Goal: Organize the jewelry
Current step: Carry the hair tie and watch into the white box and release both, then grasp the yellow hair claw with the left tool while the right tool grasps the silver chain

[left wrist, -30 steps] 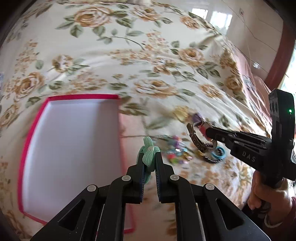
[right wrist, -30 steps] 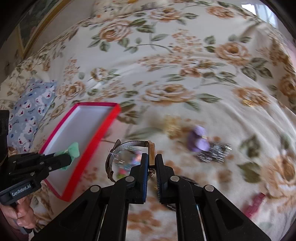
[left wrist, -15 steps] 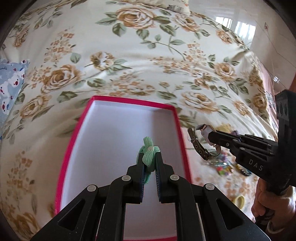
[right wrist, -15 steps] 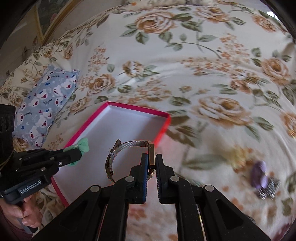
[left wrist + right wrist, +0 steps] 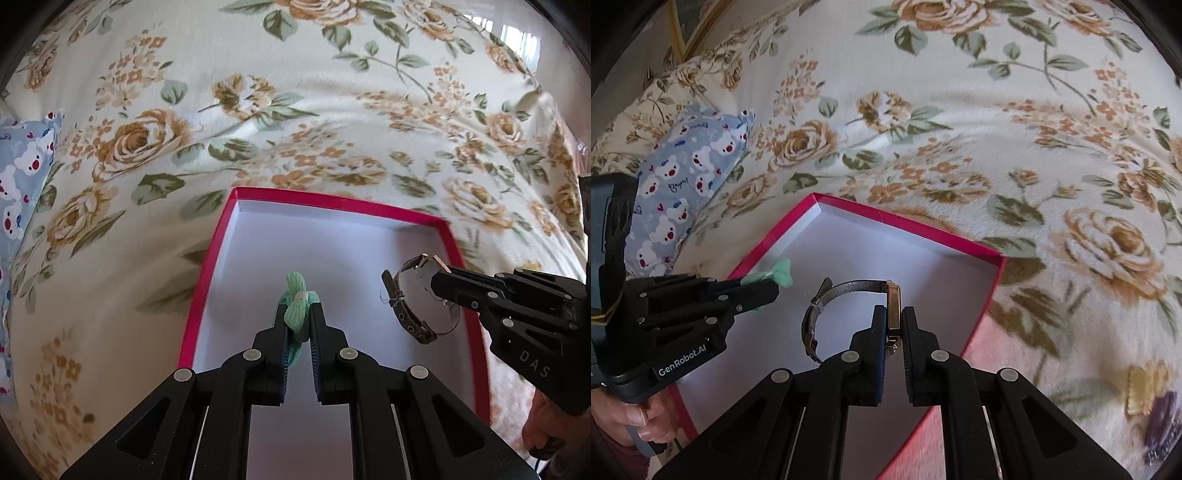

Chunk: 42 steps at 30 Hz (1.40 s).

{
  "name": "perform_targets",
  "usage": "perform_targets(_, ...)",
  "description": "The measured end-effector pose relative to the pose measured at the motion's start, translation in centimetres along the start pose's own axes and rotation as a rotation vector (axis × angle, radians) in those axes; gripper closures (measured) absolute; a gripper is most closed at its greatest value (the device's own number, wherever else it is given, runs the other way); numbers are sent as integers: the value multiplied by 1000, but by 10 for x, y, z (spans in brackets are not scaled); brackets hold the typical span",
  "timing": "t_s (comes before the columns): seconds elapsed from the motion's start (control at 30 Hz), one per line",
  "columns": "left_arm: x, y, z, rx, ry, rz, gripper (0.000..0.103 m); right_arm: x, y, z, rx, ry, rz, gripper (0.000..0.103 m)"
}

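Both grippers over the box w/ items, drop-off step

L gripper [image 5: 298, 319] clamped on the green knit bow [image 5: 297, 308], hanging above the white floor of the red-rimmed box [image 5: 454, 236] near its middle; R gripper [image 5: 894, 321] pinching the wristwatch [image 5: 849, 306] by its case, strap loop out at 9 o'clock, also over the box interior. Bear-print pillow [image 5: 683, 184] sits at 10 o'clock on the floral bedspread [image 5: 295, 110]. Next, imo: lower each closer to the floor, then open jaws, keep the two apart so they don't tangle.
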<state>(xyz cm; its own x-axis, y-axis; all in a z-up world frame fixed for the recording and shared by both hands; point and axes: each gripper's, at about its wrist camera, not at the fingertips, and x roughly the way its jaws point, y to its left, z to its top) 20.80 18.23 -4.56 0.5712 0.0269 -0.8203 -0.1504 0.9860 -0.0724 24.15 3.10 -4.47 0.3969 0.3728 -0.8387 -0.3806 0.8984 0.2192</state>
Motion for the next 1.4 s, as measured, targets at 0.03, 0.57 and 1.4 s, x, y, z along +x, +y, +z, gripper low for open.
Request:
perform_targets(0.03, 5, 0, 2, 2, 5, 4, 94, 4, 0, 1, -5, 5, -2, 96)
perform_targets(0.57, 37, -8, 4, 32, 79, 51, 89, 28, 1, 3, -41, 66, 6, 90)
perform_targets(1.4, -61, -8, -43, -117, -59, 53, 30, -69, -28, -26, 101, -80, -3, 50)
